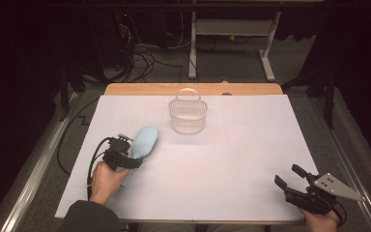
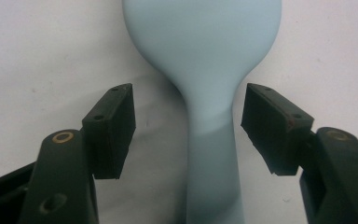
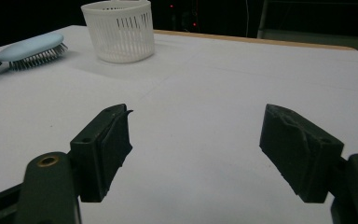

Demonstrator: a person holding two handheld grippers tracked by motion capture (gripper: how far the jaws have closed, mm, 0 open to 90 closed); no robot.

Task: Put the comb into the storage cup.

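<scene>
Your left gripper (image 1: 134, 162) stands with its jaws spread to either side of the hairbrush (image 1: 144, 143) handle, and the left gripper view confirms a clear gap between each pad and the handle (image 2: 214, 154), so nothing is pinched. The brush lies bristles down on the white table cover (image 1: 232, 159), at about 7 o'clock from the basket (image 1: 188, 116) and well apart from it, with its oval head pointing toward 1 o'clock. Judged from this layout, the step in hand is the grasp on the handle, probably ahead of a transfer to the basket. Keep the handle centred between the pads, as it is now, so both pads meet it together and the brush does not swivel on the cover. Set the pads on the narrow neck just below the head, where the sides run nearly parallel; farther up, the widening head could push the pads off as they close. Lower the jaws until the pads cover the full thickness of the handle, without scraping the cover. Close gradually, since the smooth plastic will likely slip under a light or uneven hold. Your right gripper (image 1: 290, 180) rests at the table's 5 o'clock corner with its jaws spread and nothing between them; leave it parked there, clear of the path to the basket.
</scene>
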